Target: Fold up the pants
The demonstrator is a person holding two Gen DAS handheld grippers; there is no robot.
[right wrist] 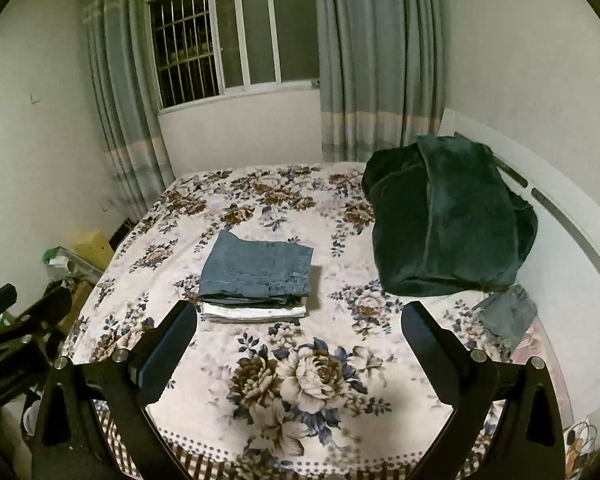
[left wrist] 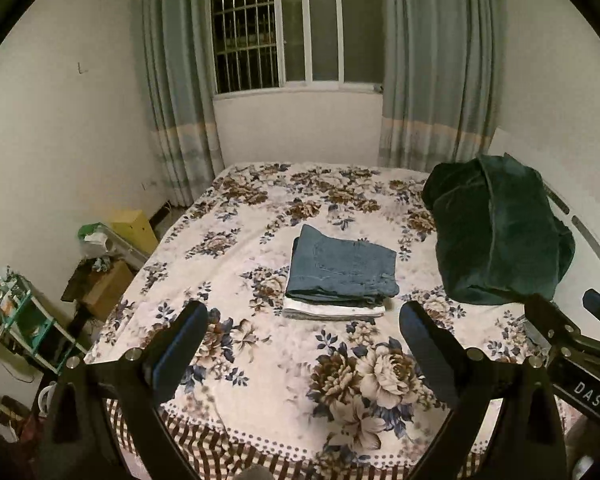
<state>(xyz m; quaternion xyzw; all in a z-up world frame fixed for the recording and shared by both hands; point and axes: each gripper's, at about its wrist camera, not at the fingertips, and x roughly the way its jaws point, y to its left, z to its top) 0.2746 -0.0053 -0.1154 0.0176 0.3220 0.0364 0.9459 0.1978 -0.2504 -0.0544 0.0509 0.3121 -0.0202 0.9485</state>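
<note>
Nearest in the left wrist view, the left gripper (left wrist: 304,328) hangs over the front part of the bed (left wrist: 268,392), its two black fingers spread wide with nothing between them; at the right edge of that view part of the right gripper (left wrist: 572,332) shows, marked "DAS". In the right wrist view the right gripper (right wrist: 300,324) is likewise spread wide and empty above the flowered bedspread (right wrist: 308,384), and the left gripper (right wrist: 16,320) shows at the left edge. Just beyond the fingertips, near the middle of the bed, the jeans (left wrist: 342,268) lie folded into a neat square, resting on top of a folded white garment (left wrist: 334,310) whose edge shows beneath them; in the right view the same stack sits slightly left of centre, jeans (right wrist: 256,270) above white garment (right wrist: 254,312). Neither gripper touches the stack. To the right, well apart from it, a dark green heap of cloth (right wrist: 448,216) rests against the white headboard (right wrist: 572,240), with a small grey denim piece (right wrist: 508,316) lying just in front of it. Left of the bed, on the floor, stand a cardboard box (left wrist: 108,288), a yellow box (left wrist: 134,228) and a green shelf (left wrist: 32,324) of clutter. Farthest back are grey-blue curtains (left wrist: 432,68) on both sides of a barred window (left wrist: 296,28).
</note>
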